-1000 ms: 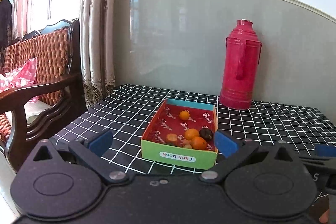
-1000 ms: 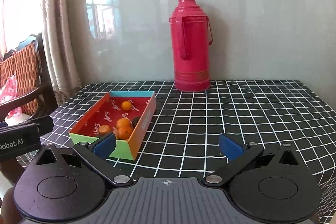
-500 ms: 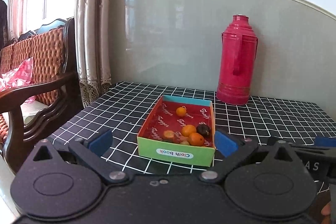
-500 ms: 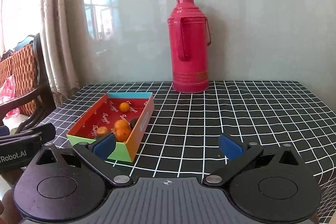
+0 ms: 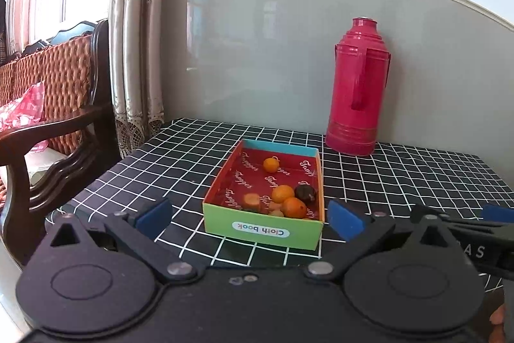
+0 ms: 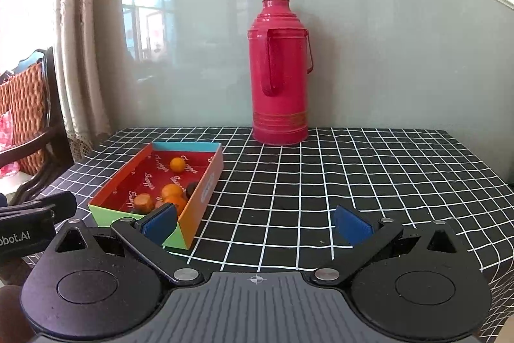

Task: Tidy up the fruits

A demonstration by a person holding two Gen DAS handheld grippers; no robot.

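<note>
A shallow cardboard box [image 5: 261, 229] with a green front wall and red lining sits on the checked tablecloth. Inside lie several small fruits: a lone orange one [image 5: 270, 165] at the back, two oranges [image 5: 282, 194] near the front, a dark round fruit [image 5: 305, 193] and a brownish piece [image 5: 251, 201]. My left gripper [image 5: 249, 218] is open, its blue pads level with the box's front wall and apart from it. My right gripper [image 6: 256, 222] is open too, nothing between its fingers; the box [image 6: 205, 198] lies ahead to its left, with fruits [image 6: 172, 191] showing inside.
A tall red thermos [image 5: 358, 92] stands at the back against the grey wall panel, also in the right wrist view as thermos [image 6: 279, 89]. A wooden chair with woven back [image 5: 61, 92] and curtains [image 5: 135, 53] are beyond the table's left edge. Bare tablecloth [image 6: 353, 176] stretches right of the box.
Both grippers have drawn back slightly from the table, so the box looks a little smaller. Both stay open and the fruits have not moved.
</note>
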